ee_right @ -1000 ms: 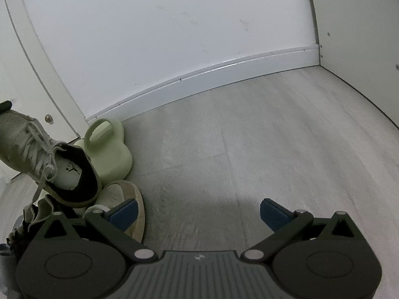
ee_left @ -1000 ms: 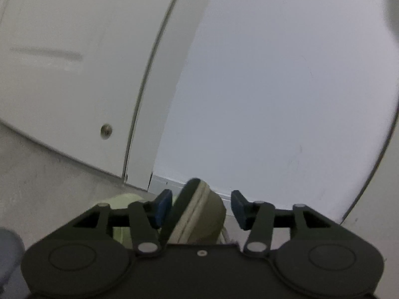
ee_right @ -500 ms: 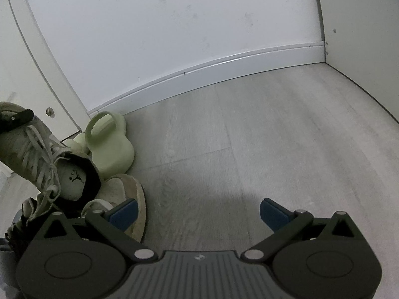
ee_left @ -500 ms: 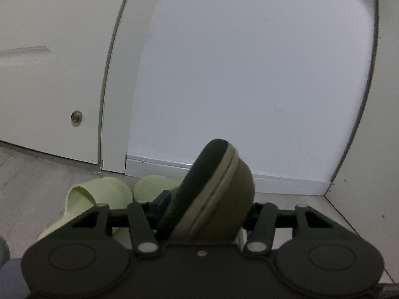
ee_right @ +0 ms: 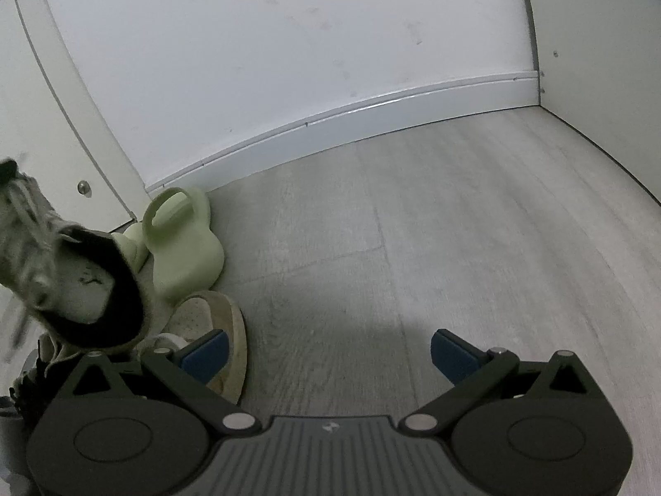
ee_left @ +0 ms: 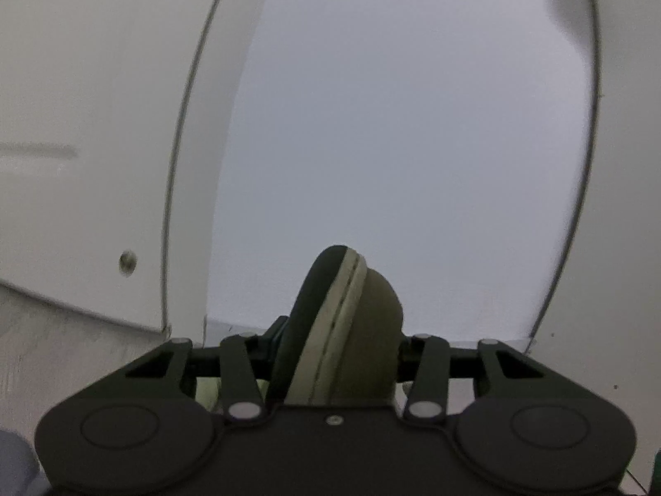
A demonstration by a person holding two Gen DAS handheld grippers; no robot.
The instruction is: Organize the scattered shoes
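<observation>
A pale sneaker [ee_left: 347,330] with a black sole stands toe-up between the fingers of my left gripper [ee_left: 343,351], whose jaws are closing on it. The right wrist view shows this same sneaker [ee_right: 70,281] lifted clear of the floor at the left, laces hanging. Below it, a second worn sneaker [ee_right: 219,330] lies on its side, touching a pair of light green slippers [ee_right: 186,244] by the wall. My right gripper [ee_right: 330,351] hovers open over bare floor with nothing between its blue pads.
Grey plank floor [ee_right: 413,227] spreads to the right, bounded by a white baseboard [ee_right: 372,115] and a white side panel [ee_right: 599,41]. A white door with a round stopper [ee_right: 84,187] stands at the left. A dark laced shoe [ee_right: 29,384] lies at the lower left.
My left gripper's jaws went from apart to closed around the sneaker, then lifted it and tilted upward, so the green slippers dropped out of its view. The right gripper stayed put.
</observation>
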